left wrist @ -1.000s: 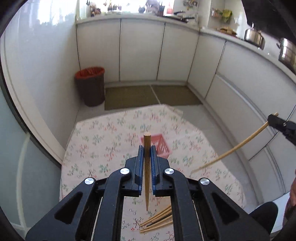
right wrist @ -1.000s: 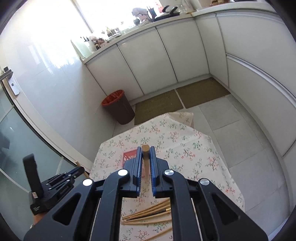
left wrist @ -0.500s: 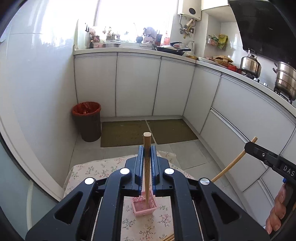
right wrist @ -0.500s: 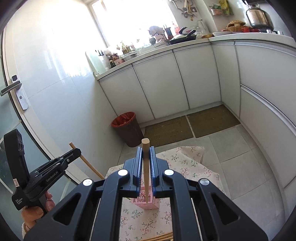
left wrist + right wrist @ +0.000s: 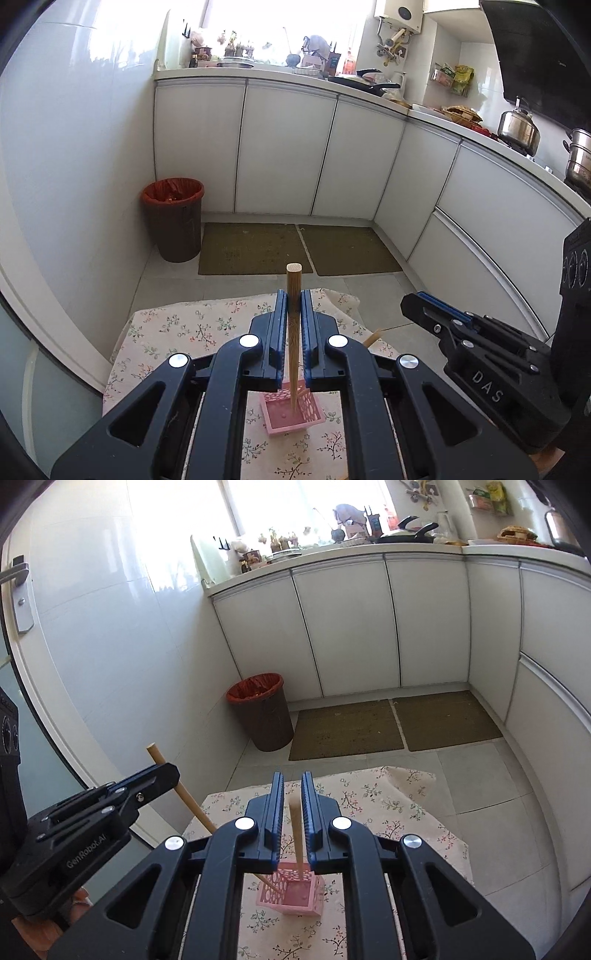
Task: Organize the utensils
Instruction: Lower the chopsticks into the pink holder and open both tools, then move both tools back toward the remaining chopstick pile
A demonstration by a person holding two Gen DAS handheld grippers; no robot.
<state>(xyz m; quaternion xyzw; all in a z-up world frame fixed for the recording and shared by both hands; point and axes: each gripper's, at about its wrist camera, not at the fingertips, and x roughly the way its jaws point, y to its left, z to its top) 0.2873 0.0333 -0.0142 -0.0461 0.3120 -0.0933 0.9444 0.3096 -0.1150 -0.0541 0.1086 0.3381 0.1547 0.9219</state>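
Observation:
In the left wrist view my left gripper (image 5: pixel 293 295) is shut on a wooden chopstick (image 5: pixel 293 280) held upright, its lower tip inside the pink perforated holder (image 5: pixel 288 417) on the floral tablecloth (image 5: pixel 177 332). My right gripper (image 5: pixel 415 302) is close at the right, with its chopstick's end (image 5: pixel 373 338) just showing. In the right wrist view the right gripper's (image 5: pixel 292 777) jaws are opening. Its chopstick (image 5: pixel 296 834) stands loose between them, lower end in the pink holder (image 5: pixel 295 893). The left gripper (image 5: pixel 166 773) slants its chopstick (image 5: pixel 188 801) into the same holder.
A brown bin with a red liner (image 5: pixel 173 218) stands on the floor beyond the table, beside two green mats (image 5: pixel 255 247). White cabinets (image 5: pixel 284 147) line the far wall and right side. A person's hand (image 5: pixel 79 901) holds the left gripper. The table's far edge (image 5: pixel 406 775) is close ahead.
Both grippers came over the pink holder and drew close together. The right jaws have parted and its chopstick has slid down between them into the holder. The left stays clamped.

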